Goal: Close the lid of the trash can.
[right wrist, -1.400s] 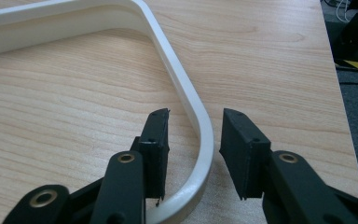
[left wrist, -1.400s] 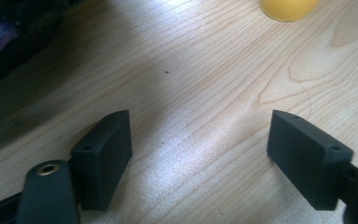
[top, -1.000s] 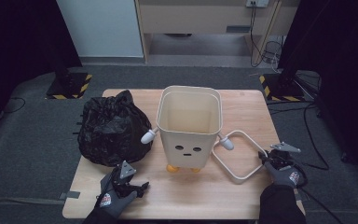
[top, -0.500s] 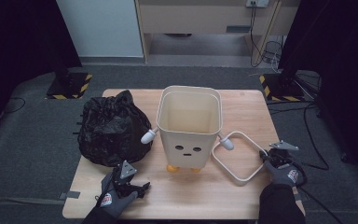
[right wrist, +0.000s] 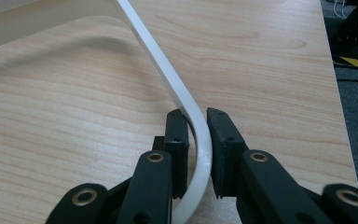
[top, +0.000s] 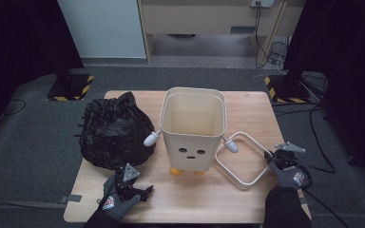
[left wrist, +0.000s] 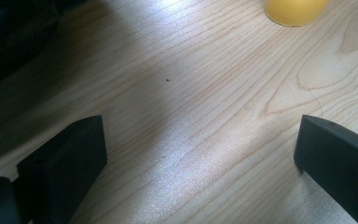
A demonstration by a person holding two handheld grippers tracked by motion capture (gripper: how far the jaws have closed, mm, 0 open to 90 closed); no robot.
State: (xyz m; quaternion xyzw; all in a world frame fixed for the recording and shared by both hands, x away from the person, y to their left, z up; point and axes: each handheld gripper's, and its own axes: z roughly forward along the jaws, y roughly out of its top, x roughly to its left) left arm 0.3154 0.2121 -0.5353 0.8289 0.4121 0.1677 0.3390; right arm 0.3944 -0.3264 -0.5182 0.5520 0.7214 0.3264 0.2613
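Note:
A cream bin (top: 194, 128) with a drawn face stands upright mid-table on yellow feet (left wrist: 294, 7). A crumpled black bag (top: 114, 130) lies to its left. A white loop frame (top: 228, 175) lies flat to the bin's right. My right gripper (top: 269, 159) has just been closing and is shut on the frame's rounded corner (right wrist: 196, 116), pads on both sides of the white bar (right wrist: 158, 60). My left gripper (top: 145, 191) rests near the front edge below the bag. Its jaws have just been opening and stand wide with only bare wood between them (left wrist: 200, 140).
The wooden table (top: 190, 204) has free surface along its front between my two hands. Dark floor surrounds it. Black stands with yellow-striped bases (top: 71, 88) sit behind the table, and cables (top: 271, 50) trail at the back right.

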